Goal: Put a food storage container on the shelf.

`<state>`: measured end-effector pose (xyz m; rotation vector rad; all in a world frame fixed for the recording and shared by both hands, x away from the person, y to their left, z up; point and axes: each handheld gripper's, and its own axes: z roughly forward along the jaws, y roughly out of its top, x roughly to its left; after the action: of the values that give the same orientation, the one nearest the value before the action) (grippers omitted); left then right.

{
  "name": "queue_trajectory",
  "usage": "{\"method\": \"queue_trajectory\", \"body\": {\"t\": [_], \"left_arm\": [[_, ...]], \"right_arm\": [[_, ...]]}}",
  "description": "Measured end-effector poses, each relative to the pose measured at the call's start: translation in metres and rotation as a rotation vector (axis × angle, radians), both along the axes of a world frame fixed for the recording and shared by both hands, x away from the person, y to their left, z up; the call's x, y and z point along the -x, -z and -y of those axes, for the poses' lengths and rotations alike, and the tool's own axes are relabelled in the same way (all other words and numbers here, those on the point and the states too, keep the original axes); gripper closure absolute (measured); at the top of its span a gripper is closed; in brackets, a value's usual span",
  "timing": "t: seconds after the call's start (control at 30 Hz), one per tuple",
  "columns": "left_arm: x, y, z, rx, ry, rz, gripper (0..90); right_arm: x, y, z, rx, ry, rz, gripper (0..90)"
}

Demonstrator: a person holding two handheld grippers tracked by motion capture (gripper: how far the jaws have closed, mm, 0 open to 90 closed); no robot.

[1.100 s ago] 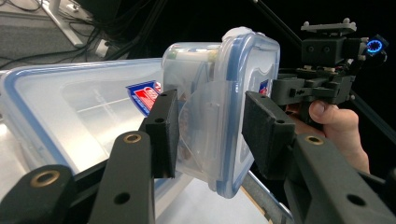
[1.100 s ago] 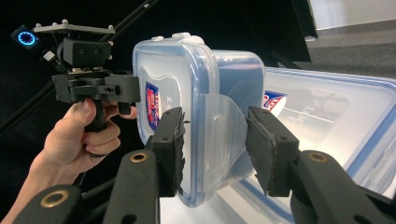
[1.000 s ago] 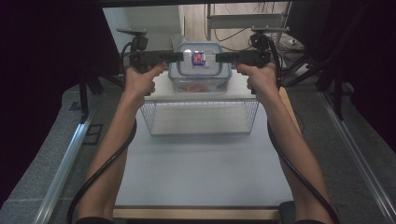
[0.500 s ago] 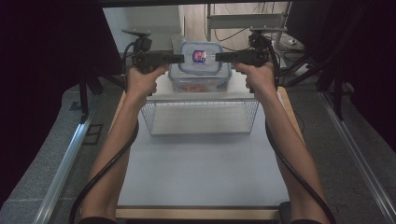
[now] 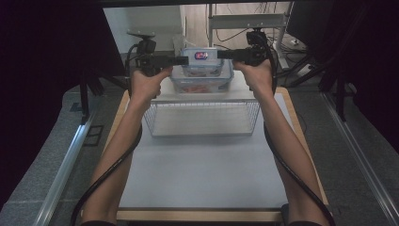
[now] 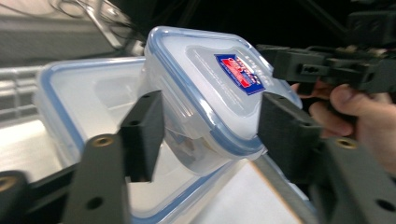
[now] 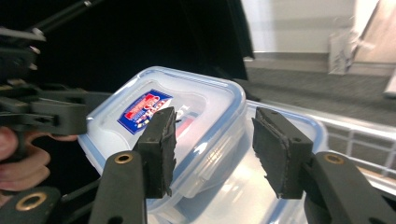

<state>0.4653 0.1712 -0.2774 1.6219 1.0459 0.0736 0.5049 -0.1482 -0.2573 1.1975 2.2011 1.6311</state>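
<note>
Jaws of both grippers just widened, now apart either side of the small container (image 6: 219,88), grip loosened.

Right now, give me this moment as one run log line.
small lidded box sits in big open container on wire rack | left gripper opening, astride box | right gripper opening, astride box

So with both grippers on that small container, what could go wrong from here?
1. The small lidded container sits tilted in the larger open container. Both the left gripper and right gripper have just been opening, with gaps at the pads, so it could drop or settle crooked.
2. The stack sits on a wire rack; a nudge may shift it.
</note>
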Motion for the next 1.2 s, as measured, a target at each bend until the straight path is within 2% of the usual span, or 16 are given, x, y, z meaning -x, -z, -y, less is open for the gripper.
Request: {"method": "queue_trajectory", "body": {"t": [0.13,0.23,0.33,0.43,0.6,0.73,0.8,0.93,1.2], "left_arm": [[0.007,-0.002,0.001,-0.063,-0.001,0.058,34.9],[0.014,-0.002,0.004,-0.118,0.003,0.108,29.4],[0.022,-0.002,0.006,-0.186,0.004,0.155,23.6],[0.03,0.0,0.007,-0.223,0.011,0.193,19.8],[0.043,0.008,0.007,-0.246,0.019,0.215,11.1],[0.052,0.015,0.007,-0.303,0.026,0.24,6.6],[0.057,0.017,0.007,-0.316,0.026,0.241,5.5],[0.069,0.022,0.006,-0.321,0.037,0.252,4.3],[0.093,0.035,0.006,-0.338,0.044,0.282,3.5]], "right_arm": [[0.008,-0.005,0.004,0.011,-0.005,0.04,48.6],[0.014,-0.006,0.003,0.041,-0.023,0.061,47.9],[0.02,-0.006,0.003,0.068,-0.048,0.075,43.7],[0.026,-0.003,0.006,0.077,-0.077,0.085,37.4],[0.037,0.005,0.01,0.092,-0.1,0.121,26.4],[0.044,0.012,0.013,0.113,-0.099,0.147,19.8],[0.047,0.015,0.015,0.118,-0.098,0.156,16.5],[0.054,0.02,0.019,0.117,-0.088,0.174,12.3],[0.068,0.035,0.027,0.13,-0.101,0.176,8.1]]}}
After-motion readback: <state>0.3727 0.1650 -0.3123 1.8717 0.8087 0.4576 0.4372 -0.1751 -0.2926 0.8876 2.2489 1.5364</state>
